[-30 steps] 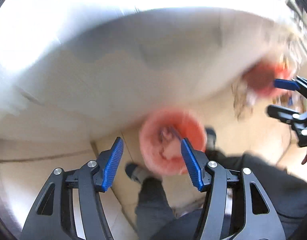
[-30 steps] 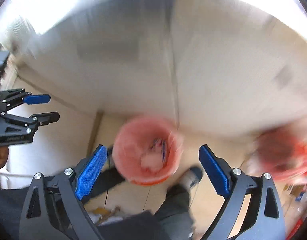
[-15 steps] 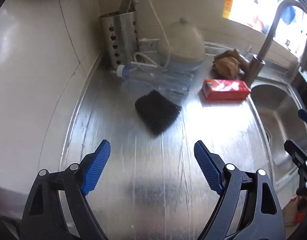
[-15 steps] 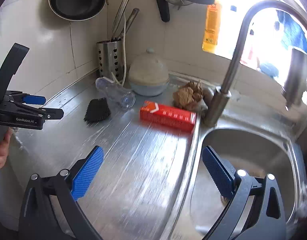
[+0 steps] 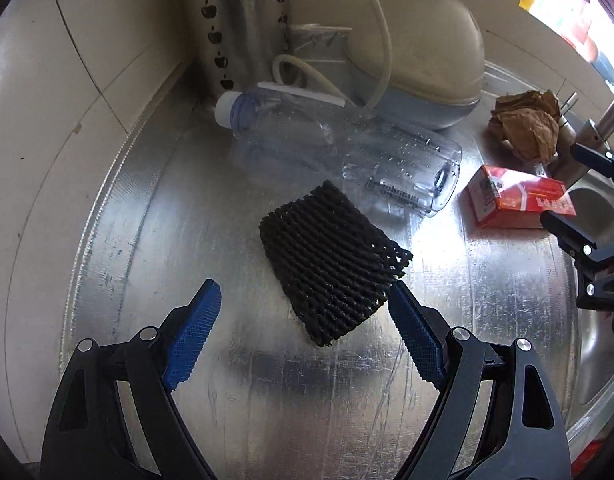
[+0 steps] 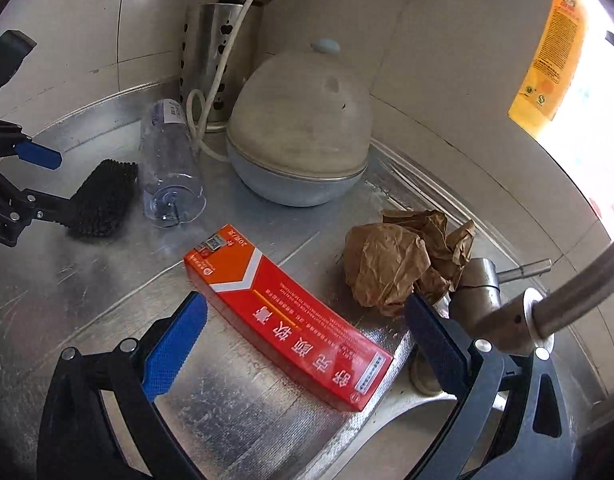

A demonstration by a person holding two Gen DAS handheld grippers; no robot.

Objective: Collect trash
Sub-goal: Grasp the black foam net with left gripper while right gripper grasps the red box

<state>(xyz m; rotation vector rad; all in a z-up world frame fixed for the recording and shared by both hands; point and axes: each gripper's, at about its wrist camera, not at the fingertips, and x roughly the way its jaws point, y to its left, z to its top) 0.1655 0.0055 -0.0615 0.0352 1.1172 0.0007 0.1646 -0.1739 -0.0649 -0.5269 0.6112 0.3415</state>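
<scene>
On the steel counter (image 5: 187, 200) lie a black foam net sleeve (image 5: 331, 264), a clear plastic bottle (image 5: 339, 148) on its side, a red carton (image 5: 519, 200) and crumpled brown paper (image 5: 527, 126). My left gripper (image 5: 303, 292) hangs open just above the near end of the net, touching nothing. My right gripper (image 6: 307, 300) is open over the red carton (image 6: 283, 312), which lies between its fingers without being pressed. The brown paper (image 6: 395, 264) sits beyond the right finger. From the right wrist, the left gripper (image 6: 59, 182) shows by the net (image 6: 101, 200) and bottle (image 6: 169, 168).
A domed lidded pot (image 6: 299, 140) and a steel utensil holder (image 6: 215, 60) stand against the tiled wall, with a cord looping down. The faucet (image 6: 547, 300) rises close to my right gripper's right finger. The sink basin (image 5: 599, 320) drops off to the right. A yellow bottle (image 6: 555, 48) stands by the window.
Both grippers swung up from a red bucket on the floor to the steel counter, then closed in on the net and the red carton. The left jaws stand wider than a second ago.
</scene>
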